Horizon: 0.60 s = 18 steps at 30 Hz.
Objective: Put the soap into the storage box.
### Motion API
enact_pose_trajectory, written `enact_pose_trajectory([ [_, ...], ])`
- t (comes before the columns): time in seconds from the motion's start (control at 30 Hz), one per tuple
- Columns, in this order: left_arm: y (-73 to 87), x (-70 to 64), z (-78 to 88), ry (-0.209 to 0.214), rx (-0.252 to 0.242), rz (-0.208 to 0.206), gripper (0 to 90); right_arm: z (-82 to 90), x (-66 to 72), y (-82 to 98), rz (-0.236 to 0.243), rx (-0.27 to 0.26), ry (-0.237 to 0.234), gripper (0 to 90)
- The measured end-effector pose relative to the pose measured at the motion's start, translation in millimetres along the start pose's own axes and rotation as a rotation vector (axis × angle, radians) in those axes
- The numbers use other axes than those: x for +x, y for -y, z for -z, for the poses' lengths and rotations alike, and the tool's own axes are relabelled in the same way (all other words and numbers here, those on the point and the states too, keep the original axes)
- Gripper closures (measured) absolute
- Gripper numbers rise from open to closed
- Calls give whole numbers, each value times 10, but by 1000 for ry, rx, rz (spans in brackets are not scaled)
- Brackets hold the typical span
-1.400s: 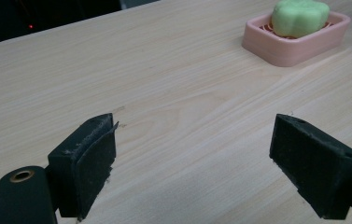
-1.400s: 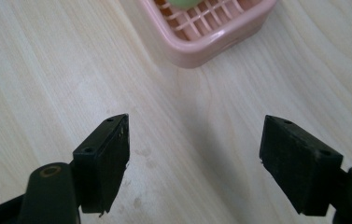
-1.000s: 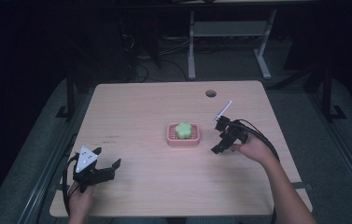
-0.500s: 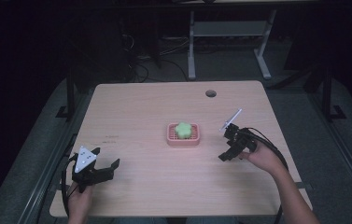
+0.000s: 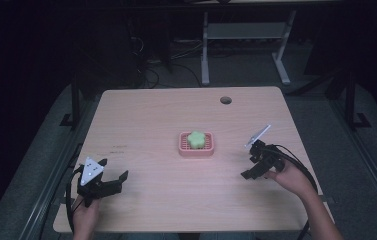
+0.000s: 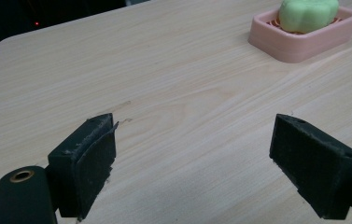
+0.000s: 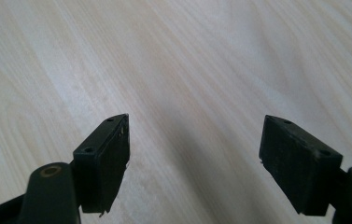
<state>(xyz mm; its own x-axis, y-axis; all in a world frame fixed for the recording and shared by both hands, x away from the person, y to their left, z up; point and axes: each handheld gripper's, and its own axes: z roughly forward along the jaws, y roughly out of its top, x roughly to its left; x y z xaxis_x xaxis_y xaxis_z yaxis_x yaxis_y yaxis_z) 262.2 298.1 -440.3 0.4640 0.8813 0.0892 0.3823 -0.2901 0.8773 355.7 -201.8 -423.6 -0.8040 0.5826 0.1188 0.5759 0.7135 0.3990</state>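
Mid-table, a green flower-shaped sponge (image 5: 195,139) sits in a pink soap dish (image 5: 196,151). Looks soft, light, compressible; grip across its lobes. Left gripper (image 5: 110,176) and right gripper (image 5: 250,166): jaws apart, empty, well clear.

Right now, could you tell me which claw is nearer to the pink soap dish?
The right claw is nearer, open just off the pink soap dish on its right. The left claw sits farther off at the near-left edge, also open.
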Motion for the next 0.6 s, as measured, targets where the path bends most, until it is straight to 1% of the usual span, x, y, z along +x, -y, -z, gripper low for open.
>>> enact_pose_trajectory([
  [0.17, 4, -3, -3, 0, 2, 6, 143, 15, 31, 108, 2, -9, 1, 243],
  [0.37, 8, -5, 0, -4, 7, 8, 143, 15, 49, 249, -9, -22, 0, 243],
  [0.4, 8, 3, 3, -3, 12, -3, 143, 17, 54, 276, -15, -22, -1, 243],
  [0.6, 17, -7, -4, -2, 11, -5, 143, -1, 74, 463, -33, -38, 5, 243],
])
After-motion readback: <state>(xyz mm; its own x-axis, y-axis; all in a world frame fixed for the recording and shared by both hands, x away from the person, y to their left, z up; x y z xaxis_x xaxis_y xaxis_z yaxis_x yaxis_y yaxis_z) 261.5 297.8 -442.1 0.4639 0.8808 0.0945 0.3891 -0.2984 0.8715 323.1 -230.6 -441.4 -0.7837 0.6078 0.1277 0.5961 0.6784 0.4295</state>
